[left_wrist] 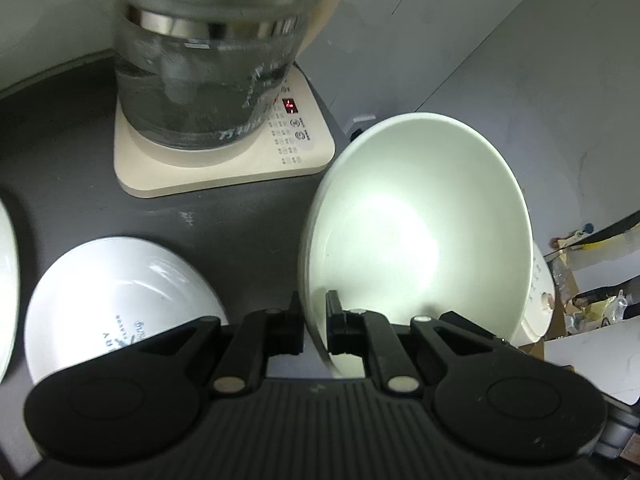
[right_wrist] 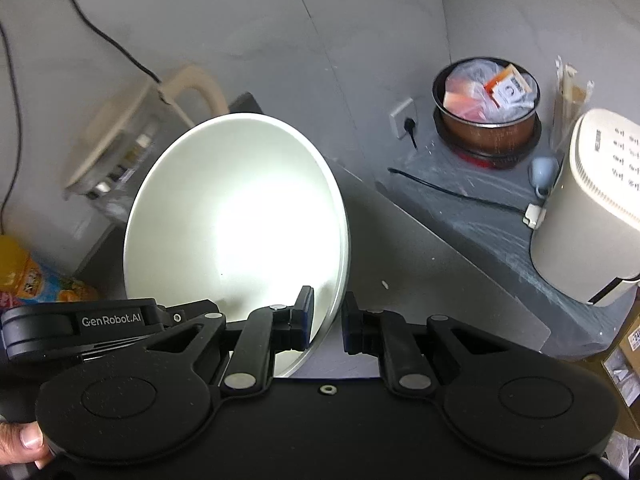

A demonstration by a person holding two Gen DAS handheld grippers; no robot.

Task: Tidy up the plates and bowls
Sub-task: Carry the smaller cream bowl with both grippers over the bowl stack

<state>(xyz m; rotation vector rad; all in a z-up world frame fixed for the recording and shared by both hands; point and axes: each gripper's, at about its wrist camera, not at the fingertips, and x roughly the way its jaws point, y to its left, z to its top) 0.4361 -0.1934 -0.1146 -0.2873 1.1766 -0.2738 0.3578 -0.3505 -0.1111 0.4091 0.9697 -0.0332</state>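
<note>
A: Left hand-held gripper (left_wrist: 314, 326) status?

B: Jaws nearly closed, pinching the rim of a pale green bowl (left_wrist: 416, 228). One finger sits outside the wall, one inside. Bowl is tilted steeply on edge, its opening facing the camera, lifted off the dark desk (left_wrist: 80, 168).

A: Right hand-held gripper (right_wrist: 326, 322)?

B: Jaws straddle the edge of a bowl (right_wrist: 236, 216) standing tilted the same way. Left finger pad is against the inner face; there's a visible gap between the rim and the right finger. So partly open, not clamped as far as I can see. Can't tell for sure whether it's the same bowl as in the left view.

A: Other dishes?

B: Left wrist view: a white bowl with printed lettering (left_wrist: 116, 300) lying on the desk at lower left, partly hidden behind the gripper body. Sliver of another white dish (left_wrist: 7, 280) at the far left edge.

A: Surroundings?

B: Glass kettle (left_wrist: 208, 68) on a cream base with a lit red display (left_wrist: 290, 106), behind the bowls. Right wrist view: same kind of kettle, blurred, behind the bowl; a brown pot stuffed with packets (right_wrist: 486, 112) on a grey ledge; a cream appliance (right_wrist: 592, 208) far right; an orange drink bottle (right_wrist: 24, 276) at left. Thumb (right_wrist: 20, 440) visible at bottom left.
</note>
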